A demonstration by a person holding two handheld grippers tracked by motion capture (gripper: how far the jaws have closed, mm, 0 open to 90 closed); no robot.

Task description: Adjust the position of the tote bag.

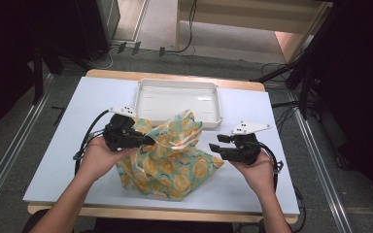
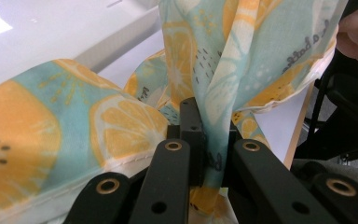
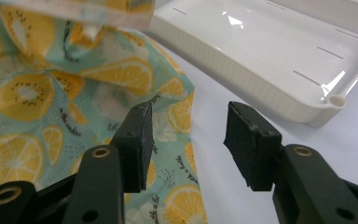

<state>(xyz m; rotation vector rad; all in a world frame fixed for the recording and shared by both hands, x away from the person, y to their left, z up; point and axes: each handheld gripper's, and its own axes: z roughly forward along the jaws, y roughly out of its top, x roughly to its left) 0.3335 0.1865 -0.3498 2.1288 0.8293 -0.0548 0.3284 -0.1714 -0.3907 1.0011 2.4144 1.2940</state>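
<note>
**Left jaws clamped on the lemon-print cloth, right jaws apart beside it**

The left gripper (image 1: 126, 135) has its jaws pressed together on a fold of the lemon-print cloth (image 1: 172, 155); in the left gripper view the fabric (image 2: 223, 70) runs up from between the jaws as a narrow pinched band and spreads out above them. From that pinch the cloth is drawn up into a peak, so its upper part stands roughly upright and points away from the table (image 1: 58, 145), while its lower part fans out wide and flat below and to the side of the jaws. Its long axis slants from the raised peak near the left jaws down toward the corner lying close to the right gripper (image 1: 233, 148).

The right jaws stand apart with nothing between them. In the right gripper view the cloth (image 3: 51, 93) lies beyond and beside the left-hand jaw, its edge just past the gap, not touching the pads. The white tray (image 1: 145, 104) sits beyond both pairs of jaws, behind the cloth.
</note>
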